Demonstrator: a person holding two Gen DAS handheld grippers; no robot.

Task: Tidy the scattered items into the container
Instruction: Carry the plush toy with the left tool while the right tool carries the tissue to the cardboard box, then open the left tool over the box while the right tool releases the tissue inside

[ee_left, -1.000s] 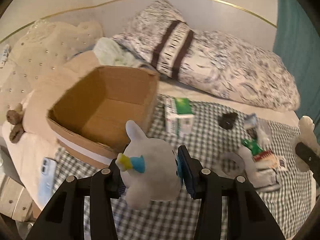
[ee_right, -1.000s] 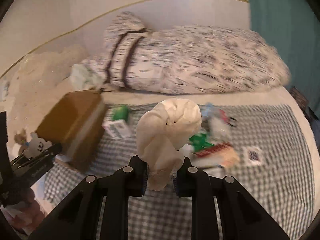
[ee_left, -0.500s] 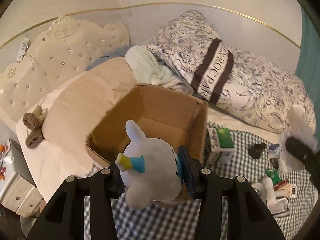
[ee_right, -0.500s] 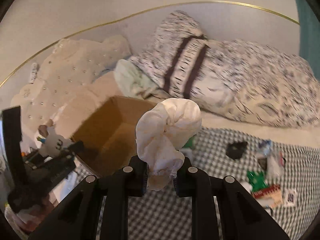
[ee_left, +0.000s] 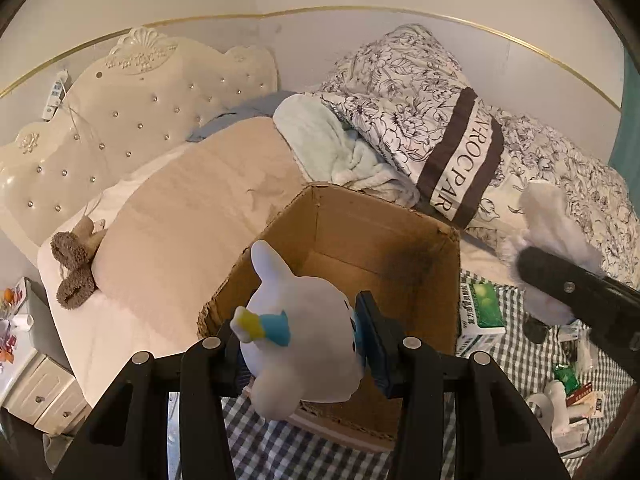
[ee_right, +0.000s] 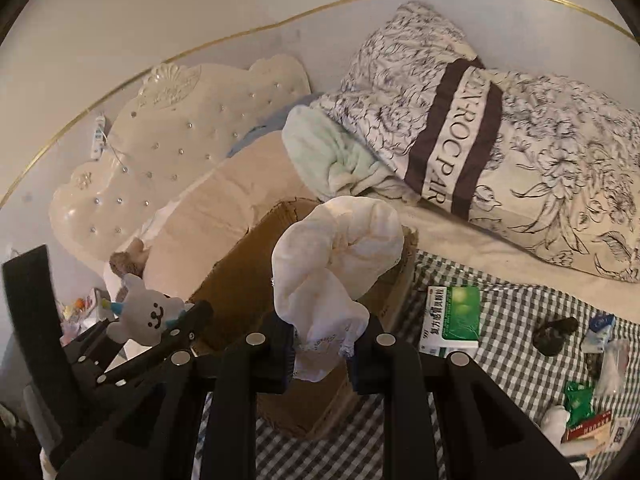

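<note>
My left gripper [ee_left: 302, 348] is shut on a white plush toy [ee_left: 304, 336] with a yellow and blue bow, held just over the near rim of the open cardboard box [ee_left: 384, 240]. The box looks empty inside. My right gripper [ee_right: 320, 356] is shut on a crumpled white cloth [ee_right: 336, 264], held in front of the same box [ee_right: 240, 280]. In the left wrist view the right gripper with its cloth [ee_left: 552, 232] shows at the right edge. In the right wrist view the left gripper and plush toy [ee_right: 148, 312] show at the lower left.
The box sits on a checked blanket [ee_right: 504, 312] on a bed. A green and white carton [ee_right: 452, 316], a dark small object [ee_right: 554, 334] and several packets [ee_right: 580, 404] lie to the right. A floral duvet [ee_left: 460, 120], beige pillow [ee_left: 192, 220] and padded headboard [ee_left: 120, 112] lie behind.
Both grippers have swung left toward the box, each keeping its load. The box now lies straight ahead of both cameras, and the scattered items have slid to the right.
</note>
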